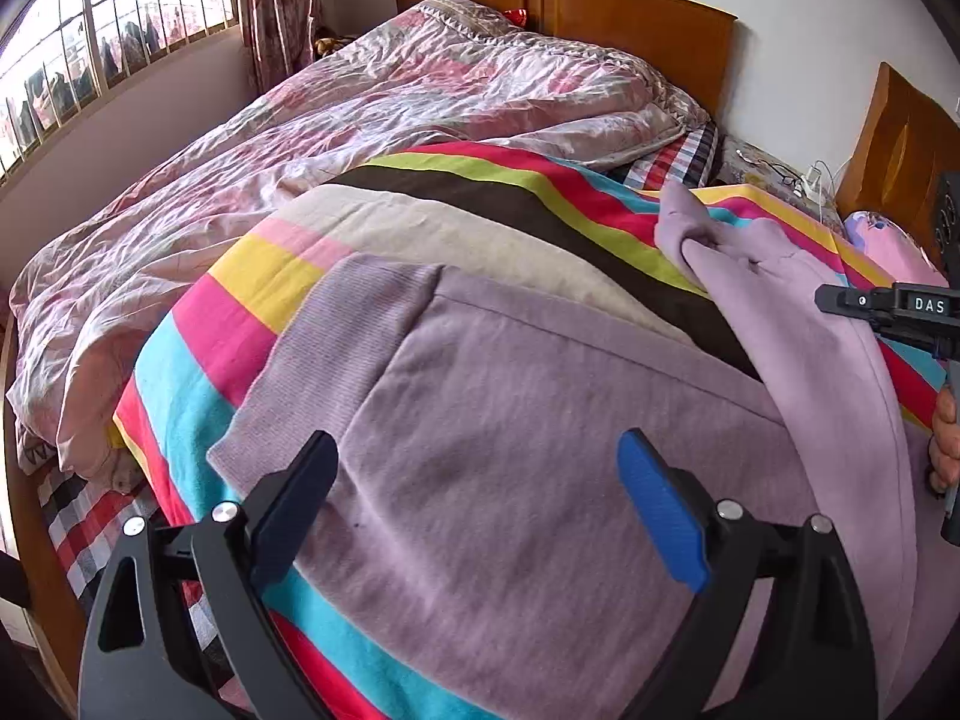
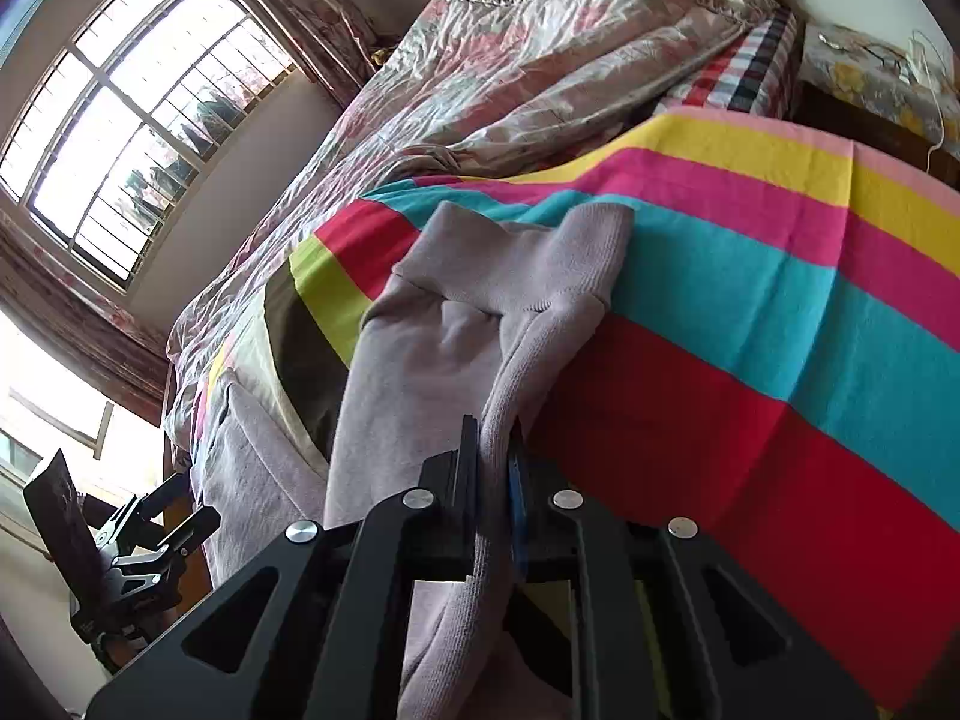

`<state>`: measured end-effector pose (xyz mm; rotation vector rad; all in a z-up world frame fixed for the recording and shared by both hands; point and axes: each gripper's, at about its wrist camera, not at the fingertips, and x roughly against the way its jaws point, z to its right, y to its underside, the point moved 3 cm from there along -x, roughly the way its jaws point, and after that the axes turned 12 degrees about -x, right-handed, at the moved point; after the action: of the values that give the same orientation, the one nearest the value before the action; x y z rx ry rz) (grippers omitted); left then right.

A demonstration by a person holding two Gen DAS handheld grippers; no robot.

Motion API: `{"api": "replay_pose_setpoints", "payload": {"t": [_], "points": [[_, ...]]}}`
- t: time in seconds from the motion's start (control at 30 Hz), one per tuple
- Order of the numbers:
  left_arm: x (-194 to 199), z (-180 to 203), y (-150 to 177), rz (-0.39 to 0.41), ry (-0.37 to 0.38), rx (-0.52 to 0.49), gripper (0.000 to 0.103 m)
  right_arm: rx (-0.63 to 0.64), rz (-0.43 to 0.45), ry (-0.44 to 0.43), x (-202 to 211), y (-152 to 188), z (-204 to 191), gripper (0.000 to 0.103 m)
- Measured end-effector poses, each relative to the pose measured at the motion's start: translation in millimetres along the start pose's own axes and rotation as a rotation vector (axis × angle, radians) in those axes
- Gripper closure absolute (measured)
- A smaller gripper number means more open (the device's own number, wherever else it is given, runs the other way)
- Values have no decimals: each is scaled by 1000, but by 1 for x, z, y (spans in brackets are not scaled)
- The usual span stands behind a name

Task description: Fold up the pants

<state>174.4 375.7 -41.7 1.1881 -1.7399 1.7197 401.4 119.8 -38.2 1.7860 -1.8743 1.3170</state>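
Lying across a striped blanket (image 1: pixel 420 180) on the bed, the lilac pants (image 1: pixel 540 420) run long-axis from the ribbed waistband (image 1: pixel 324 348) at approx 9 o'clock in the left wrist view toward the cuffs (image 1: pixel 690 228) at 2 o'clock. Fabric is soft fleecy knit w/ a fine ribbed band at waist & cuff; the main panel lies fairly flat, while one leg drapes as a curved strip down the right side.

Left gripper (image 1: pixel 480 498): jaws wide apart, nothing between them, hovering over the flat panel; one black finger (image 1: pixel 300 498), one blue pad (image 1: pixel 660 510).

Right gripper (image 2: pixel 495 468): jaws nearly together, clamped on a ribbed edge of the pants, which hangs down between the fingers. In the right wrist view the leg runs from the jaws up to 12 o'clock, cuffs bunched and folded over.

Blanket has broad bands: teal, red, pink, yellow, lime, brown, cream. At 11 o'clock, a crinkled glossy pink quilt (image 1: pixel 300 138); beyond it a wooden headboard (image 1: pixel 630 24) at 12. Barred window (image 1: pixel 120 30) at 10 o'clock.
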Motion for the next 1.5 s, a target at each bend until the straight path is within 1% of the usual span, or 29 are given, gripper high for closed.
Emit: {"api": "replay_pose_setpoints", "payload": {"t": [0.1,0.17,0.23,0.3,0.33,0.37,0.4,0.43,0.47,0.5,0.57,0.63,0.67,0.7,0.77,0.83,0.9,0.97,1.0,1.03,1.1,1.17,1.23,1.3,1.37,1.43,1.47,1.5], "points": [[4,-22,8,-5,-25,33,9,137,36,-29,8,7,-60,90],[8,-39,17,-9,-39,67,9,253,30,-66,6,21,-111,90],[12,-58,31,-17,-54,115,9,371,-10,-93,-3,47,-156,90],[17,-78,46,-27,-68,165,9,467,-70,-124,-19,80,-192,90],[18,-87,54,-34,-75,184,9,504,-116,-132,-31,99,-205,87],[19,-96,61,-44,-86,199,9,539,-160,-118,-45,115,-214,85],[21,-104,69,-52,-101,210,9,572,-189,-92,-57,128,-219,81],[23,-112,76,-62,-115,223,9,596,-218,-91,-67,141,-222,66],[23,-121,83,-70,-126,237,9,602,-244,-104,-74,149,-222,56],[24,-128,89,-77,-135,254,9,593,-257,-119,-77,154,-221,42],[26,-141,98,-85,-145,291,9,564,-262,-141,-74,154,-216,41],[26,-147,101,-82,-124,326,9,555,-226,-136,-61,146,-210,41],[27,-146,101,-76,-102,338,9,550,-204,-136,-50,142,-206,41],[27,-143,99,-67,-71,346,9,544,-181,-138,-37,138,-201,41],[27,-129,88,-33,16,347,9,541,-131,-122,-11,135,-185,41],[29,-104,72,4,87,310,9,552,-94,-78,13,141,-165,41],[25,-79,58,19,146,259,9,560,-84,-12,31,154,-142,41],[16,-59,48,8,175,223,11,563,-92,43,46,171,-118,43],[12,-50,44,6,187,210,15,570,-94,66,52,183,-110,45],[7,-44,40,1,201,202,16,582,-91,91,59,193,-102,48],[0,-37,36,-2,193,202,17,607,-87,121,71,214,-91,51],[-4,-36,34,4,187,207,17,615,-97,134,78,232,-81,53],[-4,-37,32,8,182,217,23,614,-115,149,76,245,-73,62],[-4,-40,30,7,193,233,36,623,-136,156,70,256,-70,67],[-4,-43,32,1,200,247,41,641,-139,168,65,265,-71,69],[-3,-45,34,-3,194,250,45,665,-127,184,61,268,-71,71],[-3,-45,36,-6,190,252,49,674,-121,190,61,269,-71,73],[-3,-46,38,-8,190,256,51,671,-121,184,63,270,-69,73]]}}
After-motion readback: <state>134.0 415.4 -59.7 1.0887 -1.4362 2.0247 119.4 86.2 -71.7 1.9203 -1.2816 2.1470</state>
